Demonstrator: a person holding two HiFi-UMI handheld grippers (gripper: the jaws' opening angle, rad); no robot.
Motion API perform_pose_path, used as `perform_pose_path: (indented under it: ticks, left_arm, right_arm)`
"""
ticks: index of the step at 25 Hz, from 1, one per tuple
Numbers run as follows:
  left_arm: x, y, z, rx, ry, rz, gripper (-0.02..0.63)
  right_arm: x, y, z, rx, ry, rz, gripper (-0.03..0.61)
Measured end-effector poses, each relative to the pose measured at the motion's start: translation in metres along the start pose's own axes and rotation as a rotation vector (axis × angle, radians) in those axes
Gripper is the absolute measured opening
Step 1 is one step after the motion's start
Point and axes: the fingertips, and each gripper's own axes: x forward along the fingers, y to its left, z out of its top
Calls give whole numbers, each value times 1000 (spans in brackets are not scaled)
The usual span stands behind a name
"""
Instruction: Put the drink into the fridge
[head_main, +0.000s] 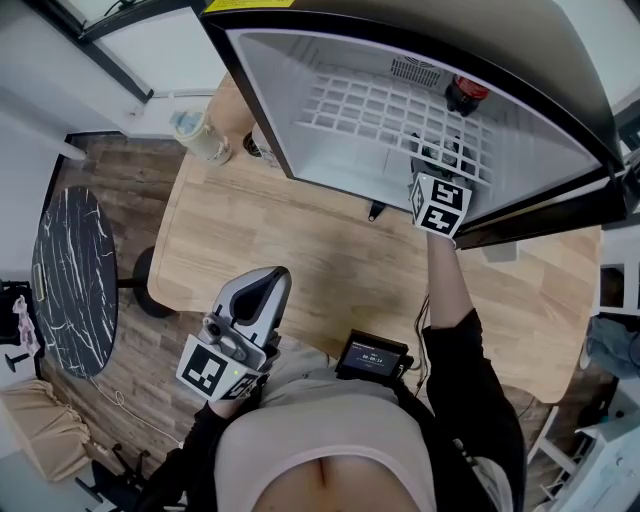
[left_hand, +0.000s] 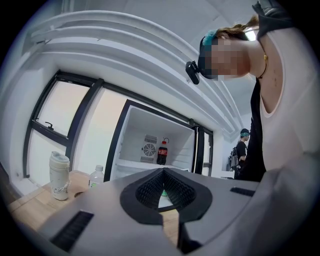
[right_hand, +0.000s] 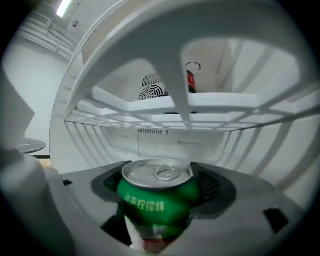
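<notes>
Head view, from the left: a tumbler (head_main: 205, 138) and a water bottle (left_hand: 96, 176) stand on the wooden table (head_main: 300, 250) just beside the fridge (head_main: 270, 100), outside its left wall and out of the doorway. The left gripper (head_main: 268, 280) hangs low near the person's body, well apart from the fridge. Its own view shows the jaws brought together at the tips with nothing between them. It looks parked there to leave the opening free for the other arm.

Further right, the fridge stands open on the table. The right gripper (head_main: 440, 160) reaches into the compartment under the wire shelf (head_main: 370, 110). Its jaws are closed round a green can (right_hand: 159, 200), gripped on the sides and upright with the pull-tab end up, probably so it can be set straight down on its base. The can is inside the fridge mouth, held in the air or close to the floor; I cannot tell which.

A cola bottle (head_main: 466, 93) stands on the upper shelf at the back right, so it does not block the lower space. Below the shelf the room ahead looks open and bare to the back wall. The tightest edge is the wire shelf just above the can's top, so any lift has little headroom. The side walls stand well apart from the jaws.
</notes>
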Motion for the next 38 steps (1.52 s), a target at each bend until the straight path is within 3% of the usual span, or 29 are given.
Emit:
perform_pose_path:
  ticks: [14, 22, 34, 38]
  left_arm:
    - [-3, 3, 0, -3, 0, -1, 5]
    - [-5, 3, 2, -1, 0, -3, 5]
    - [-4, 4, 3, 1, -5, 0, 5]
    - [-5, 5, 3, 1, -4, 5, 5]
  right_arm:
    - [-3, 14, -6, -74, -34, -11, 360]
    - [-3, 31, -9, -185, -4, 24, 362]
    - [-4, 32, -11, -168, 39, 46, 364]
    - [-5, 38, -13, -217, 40, 58, 365]
